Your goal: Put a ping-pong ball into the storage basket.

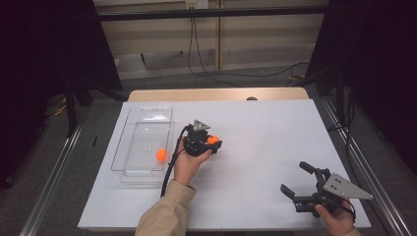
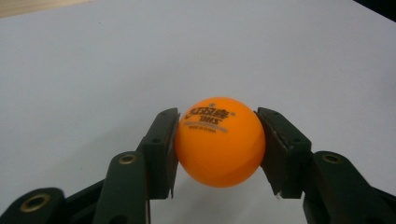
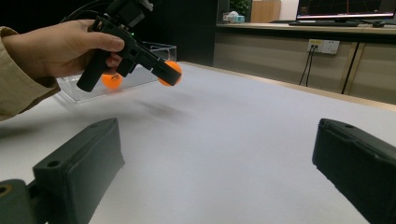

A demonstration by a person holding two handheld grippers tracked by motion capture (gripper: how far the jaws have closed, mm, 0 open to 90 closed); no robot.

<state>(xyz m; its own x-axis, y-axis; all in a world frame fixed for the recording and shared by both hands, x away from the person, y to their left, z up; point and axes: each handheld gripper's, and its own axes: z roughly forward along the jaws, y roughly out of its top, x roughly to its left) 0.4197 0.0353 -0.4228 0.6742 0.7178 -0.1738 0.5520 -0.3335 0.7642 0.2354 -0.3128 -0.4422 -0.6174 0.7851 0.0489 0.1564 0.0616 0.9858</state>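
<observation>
The left gripper (image 1: 212, 144) holds an orange ball (image 1: 213, 139) off the white table (image 1: 255, 147), just right of the clear tray (image 1: 142, 142), likely so it can join the second ball (image 1: 161, 155) already lying inside. Its jaws are closed on the ball (image 2: 219, 141), pads pressing both sides. The right gripper (image 1: 298, 180) waits near the table's right front corner, jaws wide apart with nothing between them

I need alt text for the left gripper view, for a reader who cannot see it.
The left gripper is shut on an orange ball with dark printed lettering, one black jaw on each side. Behind it is the plain white table.
</observation>
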